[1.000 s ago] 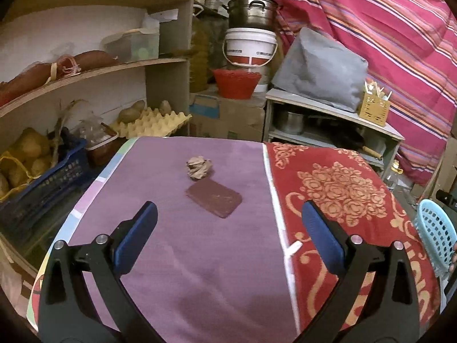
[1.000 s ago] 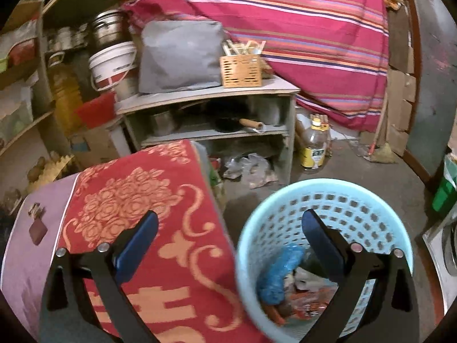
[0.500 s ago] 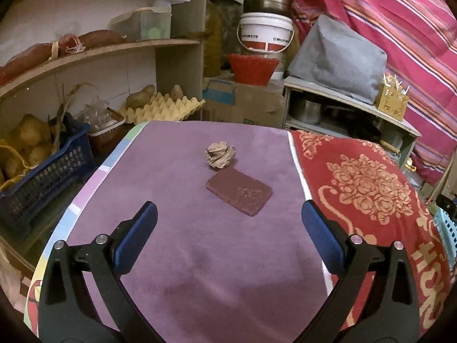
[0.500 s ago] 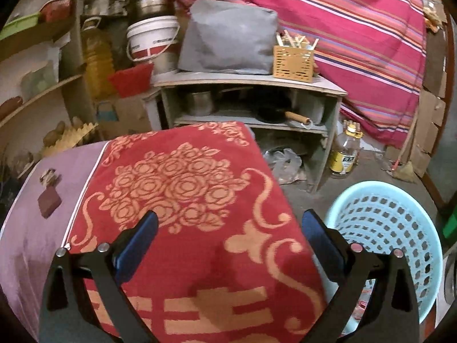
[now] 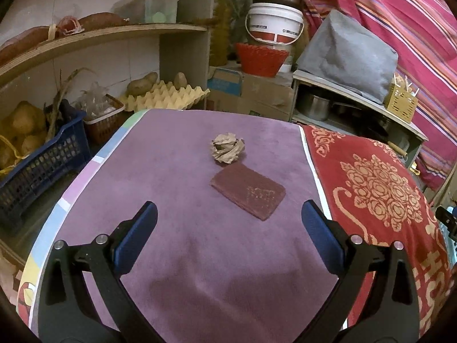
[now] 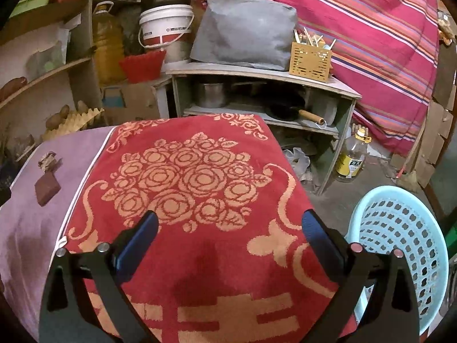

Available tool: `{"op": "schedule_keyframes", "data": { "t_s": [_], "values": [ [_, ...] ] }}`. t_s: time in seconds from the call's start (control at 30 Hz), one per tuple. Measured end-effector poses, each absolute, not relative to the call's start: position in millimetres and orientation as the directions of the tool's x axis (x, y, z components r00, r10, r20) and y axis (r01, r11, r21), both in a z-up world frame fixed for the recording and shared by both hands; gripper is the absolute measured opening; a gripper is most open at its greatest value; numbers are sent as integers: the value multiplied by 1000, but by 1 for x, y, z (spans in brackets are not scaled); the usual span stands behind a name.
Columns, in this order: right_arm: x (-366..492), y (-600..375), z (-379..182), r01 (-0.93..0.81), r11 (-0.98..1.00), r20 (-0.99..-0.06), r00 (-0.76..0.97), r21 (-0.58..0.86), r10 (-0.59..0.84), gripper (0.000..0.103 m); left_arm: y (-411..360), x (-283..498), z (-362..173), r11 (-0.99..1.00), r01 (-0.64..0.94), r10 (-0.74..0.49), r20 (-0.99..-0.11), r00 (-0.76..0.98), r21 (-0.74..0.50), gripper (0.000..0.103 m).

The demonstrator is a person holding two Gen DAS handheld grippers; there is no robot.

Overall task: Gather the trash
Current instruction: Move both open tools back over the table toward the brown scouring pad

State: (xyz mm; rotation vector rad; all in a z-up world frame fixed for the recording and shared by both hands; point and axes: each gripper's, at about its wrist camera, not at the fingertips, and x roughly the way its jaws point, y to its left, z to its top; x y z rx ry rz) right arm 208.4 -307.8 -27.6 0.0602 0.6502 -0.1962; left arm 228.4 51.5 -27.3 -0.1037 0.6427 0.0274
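A crumpled brown paper ball (image 5: 227, 151) lies on the purple cloth (image 5: 177, 177), with a flat dark-red packet (image 5: 248, 191) just in front of it. My left gripper (image 5: 228, 234) is open and empty, hovering a short way in front of the packet. My right gripper (image 6: 228, 237) is open and empty above the red patterned cloth (image 6: 194, 183). The paper ball (image 6: 47, 160) and the packet (image 6: 47, 187) show at far left in the right wrist view. A light blue plastic basket (image 6: 400, 243) stands on the floor at lower right.
Shelves at left hold potatoes, an egg tray (image 5: 168, 97) and a dark blue crate (image 5: 42, 165). Behind the table are a cardboard box, a red bowl (image 5: 261, 58), a white bucket (image 5: 274, 25) and a low shelf (image 6: 257, 71) with pots. An oil bottle (image 6: 352, 158) stands on the floor.
My left gripper has moved closer to the paper ball and packet, which now look larger. My right gripper has swung from over the blue basket to above the red cloth.
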Motion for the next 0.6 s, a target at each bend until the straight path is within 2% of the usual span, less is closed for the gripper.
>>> {"op": "schedule_keyframes", "data": {
  "t_s": [0.6],
  "values": [
    [232,-304,-51,159,987,-669,734,0,-119,98,25,265,-49,991,-12,-82,-665,742,-136,97]
  ]
}}
